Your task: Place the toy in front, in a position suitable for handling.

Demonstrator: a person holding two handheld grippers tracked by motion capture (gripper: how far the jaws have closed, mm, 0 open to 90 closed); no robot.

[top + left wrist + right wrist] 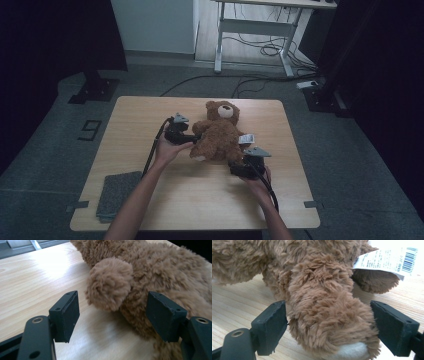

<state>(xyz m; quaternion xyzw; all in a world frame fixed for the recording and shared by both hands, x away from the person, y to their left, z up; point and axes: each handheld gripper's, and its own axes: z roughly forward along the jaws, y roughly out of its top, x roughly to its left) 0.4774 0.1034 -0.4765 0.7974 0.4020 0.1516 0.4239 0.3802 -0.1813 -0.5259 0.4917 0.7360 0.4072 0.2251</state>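
A brown teddy bear (pixel 220 132) lies mid-table on the wooden table (pixel 200 195), head towards the far edge. My left gripper (pixel 196 136) comes at its left side. In the left gripper view it (pixel 113 313) stands open with the bear's rounded arm (pixel 110 282) between the jaws; the right-hand pad (pixel 162 315) sits against body fur. My right gripper (pixel 238 161) is at the bear's lower right. In the right gripper view it (pixel 329 326) stands wide around one leg (pixel 324 310), whose fur brushes the pads without looking squeezed. A white barcode tag (pixel 387 261) hangs behind.
A folded grey cloth (pixel 117 192) lies at the table's front left corner. Beyond the table stand a white-legged desk (pixel 257 25) and loose cables (pixel 270 50) on the floor. Dark stands (pixel 95 87) flank the far side.
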